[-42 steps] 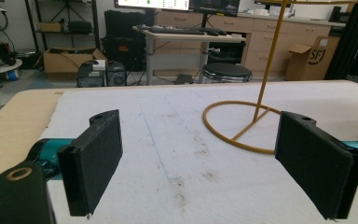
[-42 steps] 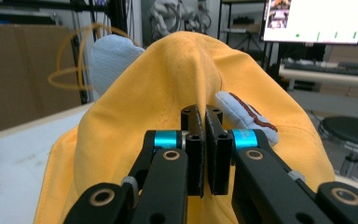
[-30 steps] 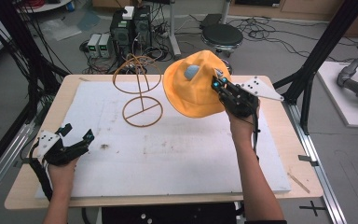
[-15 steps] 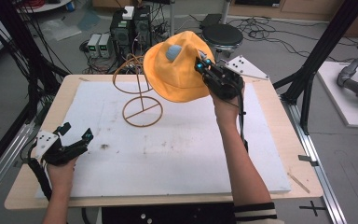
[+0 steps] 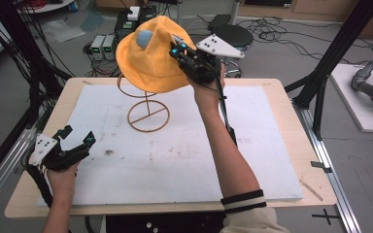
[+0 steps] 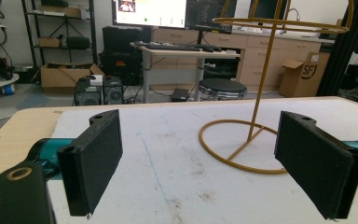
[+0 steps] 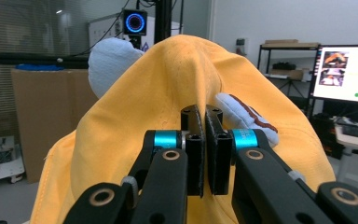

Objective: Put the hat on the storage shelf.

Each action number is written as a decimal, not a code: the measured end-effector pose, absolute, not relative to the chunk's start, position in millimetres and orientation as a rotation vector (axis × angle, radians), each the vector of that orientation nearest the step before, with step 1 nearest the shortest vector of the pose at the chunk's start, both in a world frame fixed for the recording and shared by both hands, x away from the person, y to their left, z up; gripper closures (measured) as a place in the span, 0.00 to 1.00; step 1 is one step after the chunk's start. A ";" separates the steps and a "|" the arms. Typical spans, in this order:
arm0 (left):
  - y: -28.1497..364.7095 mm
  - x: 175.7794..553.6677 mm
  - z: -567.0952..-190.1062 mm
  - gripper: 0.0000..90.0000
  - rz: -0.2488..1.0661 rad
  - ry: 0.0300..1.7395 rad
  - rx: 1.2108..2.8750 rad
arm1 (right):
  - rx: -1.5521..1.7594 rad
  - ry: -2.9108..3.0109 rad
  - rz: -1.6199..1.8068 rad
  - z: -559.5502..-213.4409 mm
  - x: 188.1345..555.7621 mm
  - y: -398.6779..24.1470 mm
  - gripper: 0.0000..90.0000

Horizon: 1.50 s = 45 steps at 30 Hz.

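An orange-yellow hat [image 5: 148, 56] with a pale blue patch hangs in the air above the gold wire hat stand [image 5: 145, 104], pinched at its edge by my right gripper [image 5: 180, 52]. In the right gripper view the two black jaws are shut tight on a fold of the hat [image 7: 177, 102], my right gripper [image 7: 204, 122] just below its crown. My left gripper [image 5: 76, 136] rests low at the table's left front, open and holding nothing. The left gripper view shows its pads [image 6: 93, 161] wide apart, with the stand [image 6: 261, 93] ahead on the white mat.
A white mat [image 5: 175, 150] covers most of the wooden table [image 5: 291, 145]. Black frame posts stand at both sides. Beyond the far edge are a stool [image 5: 235, 34], power units [image 5: 102, 46] and cables on the floor.
My right gripper has carried the hat up and to the left, from beside the stand to over its top ring. The left gripper has stayed where it was.
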<state>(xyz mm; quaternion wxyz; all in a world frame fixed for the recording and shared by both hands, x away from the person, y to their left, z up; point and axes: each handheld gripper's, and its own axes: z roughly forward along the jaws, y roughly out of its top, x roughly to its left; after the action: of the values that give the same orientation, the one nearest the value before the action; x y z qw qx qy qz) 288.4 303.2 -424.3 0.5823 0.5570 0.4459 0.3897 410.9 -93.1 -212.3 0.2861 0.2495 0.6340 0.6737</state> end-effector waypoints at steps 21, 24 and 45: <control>304.1 288.1 -423.4 0.17 0.908 1.033 1.294 | 0.757 1.810 1.701 -239.6 445.2 -36.4 0.98; 304.1 288.3 -423.6 0.17 0.907 1.034 1.294 | 0.760 1.825 1.693 -243.7 447.6 -32.3 0.98; 306.1 285.7 -423.5 0.17 0.906 1.031 1.295 | 0.799 1.816 1.516 -254.1 451.3 -23.9 0.54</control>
<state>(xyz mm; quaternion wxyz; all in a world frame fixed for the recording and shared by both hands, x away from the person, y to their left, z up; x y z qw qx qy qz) 285.7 306.1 -423.5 0.5868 0.5556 0.4425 0.3888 451.3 -23.9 -254.1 0.3166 0.3035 0.6900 0.5759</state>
